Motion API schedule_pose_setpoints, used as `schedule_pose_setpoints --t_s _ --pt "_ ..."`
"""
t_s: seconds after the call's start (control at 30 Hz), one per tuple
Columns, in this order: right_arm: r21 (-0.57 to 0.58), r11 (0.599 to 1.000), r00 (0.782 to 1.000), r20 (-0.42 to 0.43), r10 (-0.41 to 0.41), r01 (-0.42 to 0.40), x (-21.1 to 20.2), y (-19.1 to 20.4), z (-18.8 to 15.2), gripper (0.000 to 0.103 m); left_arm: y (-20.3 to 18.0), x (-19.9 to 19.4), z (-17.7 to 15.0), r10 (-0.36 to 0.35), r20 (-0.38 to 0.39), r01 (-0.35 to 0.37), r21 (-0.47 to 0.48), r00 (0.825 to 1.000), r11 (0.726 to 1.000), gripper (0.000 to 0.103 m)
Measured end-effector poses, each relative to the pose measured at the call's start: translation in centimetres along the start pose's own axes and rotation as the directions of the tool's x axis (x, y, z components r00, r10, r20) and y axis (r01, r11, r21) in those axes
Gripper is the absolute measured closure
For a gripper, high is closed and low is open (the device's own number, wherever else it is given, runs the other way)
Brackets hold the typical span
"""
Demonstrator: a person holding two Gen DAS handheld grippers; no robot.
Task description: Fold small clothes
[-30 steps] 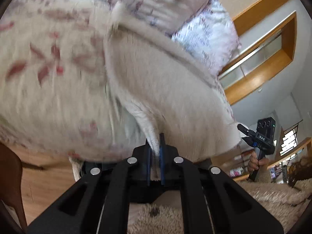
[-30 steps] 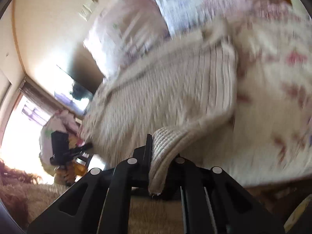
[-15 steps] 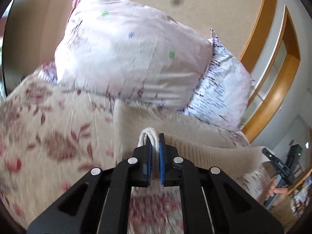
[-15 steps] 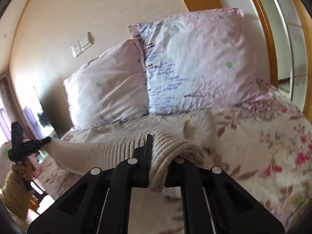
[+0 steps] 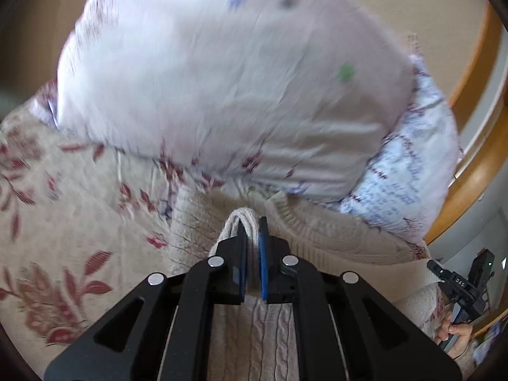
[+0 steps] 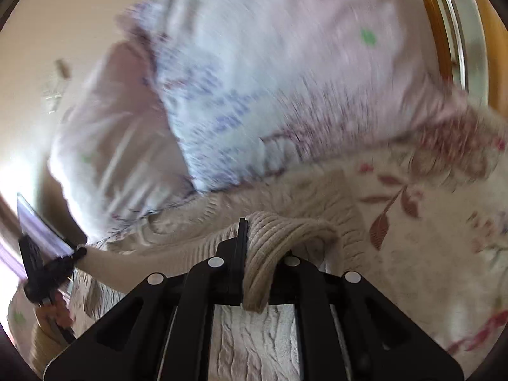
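Sweater: cream knit, spread on the bed just below the pillows.
Left gripper: jaws clamped on a ribbed edge.
Right gripper: jaws pinching another edge.
Advice: lower both edges level, keeping the hem taut.

Soft daylight, blown-out glare at the right wrist view's left edge, motion-blurred pillows, fisheye-dark corners.

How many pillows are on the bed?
2. The pink pillow leans at the head of the bed; the blue-printed pillow stands to its right. Others could be hidden out of view.
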State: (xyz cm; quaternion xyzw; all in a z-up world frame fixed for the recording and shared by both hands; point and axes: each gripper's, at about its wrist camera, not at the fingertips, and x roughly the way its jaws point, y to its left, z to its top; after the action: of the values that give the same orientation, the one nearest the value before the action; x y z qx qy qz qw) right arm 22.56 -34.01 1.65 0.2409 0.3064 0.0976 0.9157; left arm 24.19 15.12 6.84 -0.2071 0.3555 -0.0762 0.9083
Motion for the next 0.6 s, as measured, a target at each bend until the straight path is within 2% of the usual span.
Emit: schedule_pose_setpoints --t_s 0.13,0.27,0.3,0.33,0.37,0.4,0.43,0.47,0.6 --pt "0.091 0.996 0.999 -0.039 -0.005 0.008 3.0 -1.3 0.7 0.096 0.9 3.4 0.3 0.034 -0.047 -0.035 -0.029 0.998 0.999 0.097" --pt "0.203 0.979 0.996 -0.085 0.009 0.009 5.9 -2.2 2.1 0.093 1.3 5.8 0.6 0.033 -0.098 -0.04 -0.064 0.995 0.997 0.095" --pt "0.227 0.974 0.996 -0.09 0.017 0.004 6.3 -2.4 2.3 0.088 1.5 6.3 0.8 0.023 -0.11 -0.033 -0.089 0.994 0.995 0.093" --pt "0.244 0.97 0.996 -0.087 0.023 -0.001 6.6 -2.5 2.6 0.077 1.7 6.4 0.9 0.016 -0.11 -0.027 -0.104 0.994 0.994 0.091" --pt "0.251 0.968 0.997 -0.07 0.028 -0.009 6.7 -2.5 2.8 0.07 1.9 6.5 1.0 0.001 -0.109 -0.015 -0.124 0.994 0.992 0.081" --pt "0.248 0.969 0.998 -0.05 0.024 -0.011 6.5 -2.5 3.0 0.053 2.1 6.3 1.2 -0.02 -0.101 0.005 -0.145 0.995 0.989 0.076" --pt "0.234 0.972 1.0 -0.019 0.007 -0.003 6.0 -2.4 3.1 0.043 2.2 6.0 1.4 -0.037 -0.087 0.022 -0.165 0.996 0.986 0.066" --pt "0.222 0.975 1.0 -0.002 -0.002 0.003 5.5 -2.3 3.2 0.043 2.4 5.4 1.5 -0.027 -0.067 0.015 -0.171 0.997 0.985 0.056" --pt "0.162 0.987 1.0 0.019 -0.016 0.013 2.8 -2.2 2.5 0.044 2.1 3.0 1.6 -0.019 -0.021 0.017 -0.107 1.0 0.994 0.054"
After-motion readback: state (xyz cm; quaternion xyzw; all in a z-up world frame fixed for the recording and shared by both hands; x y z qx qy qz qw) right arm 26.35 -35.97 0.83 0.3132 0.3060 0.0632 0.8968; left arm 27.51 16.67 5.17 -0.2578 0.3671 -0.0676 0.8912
